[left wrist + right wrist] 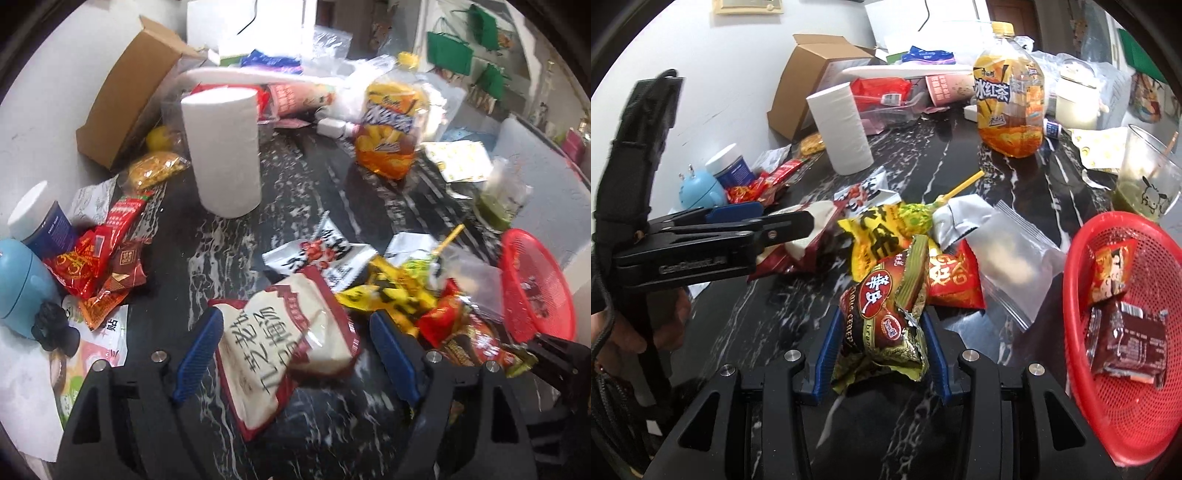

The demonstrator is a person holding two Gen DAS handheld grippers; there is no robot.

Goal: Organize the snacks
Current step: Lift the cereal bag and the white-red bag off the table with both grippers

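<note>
Right gripper (882,328) clamped on crinkly brown-gold snack packet (882,314) beside red mesh plastic basket (1075,295); left gripper (291,332) spread wide around white-maroon pouch (280,347), dark marble table (295,177).

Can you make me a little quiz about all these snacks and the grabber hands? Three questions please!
1. True or false: the red basket already has two packets in it.
2. Which is the right gripper squeezing? A) the white paper roll B) a brown and gold snack packet C) the iced tea bottle
3. Fill in: the left gripper is open around a white and ____ snack bag.

Key: 1 true; 2 B; 3 red.
</note>
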